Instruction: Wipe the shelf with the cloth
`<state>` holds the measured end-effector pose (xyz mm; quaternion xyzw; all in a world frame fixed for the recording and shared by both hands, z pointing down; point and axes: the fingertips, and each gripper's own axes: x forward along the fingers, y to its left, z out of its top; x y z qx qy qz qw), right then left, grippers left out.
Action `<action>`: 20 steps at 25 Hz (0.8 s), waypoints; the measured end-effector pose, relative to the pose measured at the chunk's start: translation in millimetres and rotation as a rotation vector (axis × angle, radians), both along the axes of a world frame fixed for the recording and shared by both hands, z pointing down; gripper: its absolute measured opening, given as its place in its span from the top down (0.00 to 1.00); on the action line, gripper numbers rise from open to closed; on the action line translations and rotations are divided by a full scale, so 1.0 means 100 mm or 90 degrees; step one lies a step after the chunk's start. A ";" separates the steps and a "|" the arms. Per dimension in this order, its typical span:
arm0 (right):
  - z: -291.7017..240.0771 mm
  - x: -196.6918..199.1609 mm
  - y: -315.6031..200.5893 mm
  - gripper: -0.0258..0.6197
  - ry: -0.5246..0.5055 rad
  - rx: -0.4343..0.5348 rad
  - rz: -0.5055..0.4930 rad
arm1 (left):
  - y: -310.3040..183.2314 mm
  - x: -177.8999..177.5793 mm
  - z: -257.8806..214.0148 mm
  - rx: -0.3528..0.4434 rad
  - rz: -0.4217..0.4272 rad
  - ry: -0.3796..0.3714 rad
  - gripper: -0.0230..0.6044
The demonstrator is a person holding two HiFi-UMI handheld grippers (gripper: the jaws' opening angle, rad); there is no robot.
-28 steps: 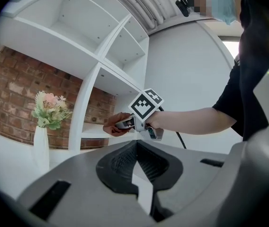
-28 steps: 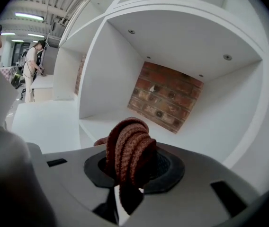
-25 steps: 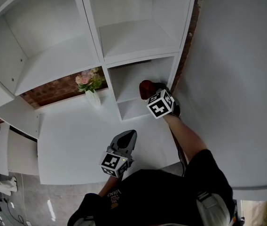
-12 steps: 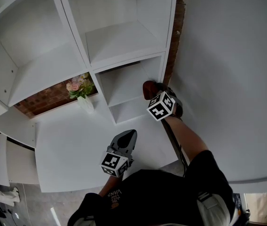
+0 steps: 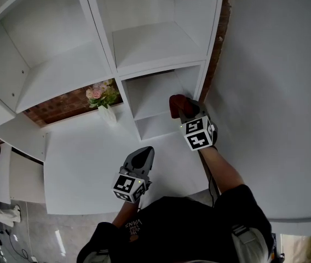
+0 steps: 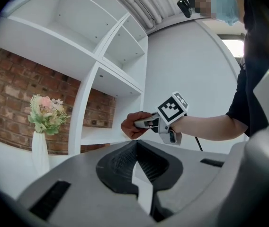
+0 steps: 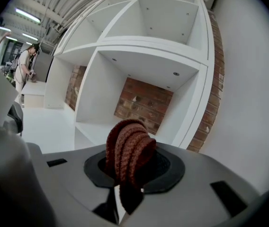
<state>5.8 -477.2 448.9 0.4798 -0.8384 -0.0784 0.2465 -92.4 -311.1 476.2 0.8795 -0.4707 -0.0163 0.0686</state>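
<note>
**Cloth drawn back to the cubby mouth**
Left gripper (image 5: 142,156) hung at 6 o'clock, fingers clenched on nothing. Right gripper (image 5: 183,110), grasping the cloth (image 5: 176,104), had slid towards 5 o'clock along the low shelf (image 5: 154,127), likely ending one wipe.

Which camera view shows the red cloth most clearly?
The right gripper view: the cloth is close up, folded and clamped in the right gripper. The head view shows only a small red lump; the left gripper view shows it far off.

The white shelf (image 5: 155,43) is evenly and brightly lit; soft shadow is cast in its lower compartment. Both gripper views are bent by fisheye, with darkened corners.
</note>
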 end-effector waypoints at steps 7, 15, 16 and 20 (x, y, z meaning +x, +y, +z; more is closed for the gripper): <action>0.12 -0.15 0.34 0.81 -0.095 -0.020 -0.029 | 0.00 -0.27 -0.03 0.002 -0.051 -0.009 0.95; 0.30 -0.30 0.76 0.81 -0.193 -0.062 -0.065 | 0.07 -0.53 -0.02 -0.001 -0.105 -0.017 0.95; 0.32 -0.32 0.80 0.81 -0.202 -0.067 -0.071 | 0.09 -0.57 -0.01 -0.003 -0.114 -0.017 0.95; 0.42 -0.46 0.98 0.81 -0.214 -0.088 -0.104 | 0.17 -0.71 0.06 -0.014 -0.146 -0.018 0.95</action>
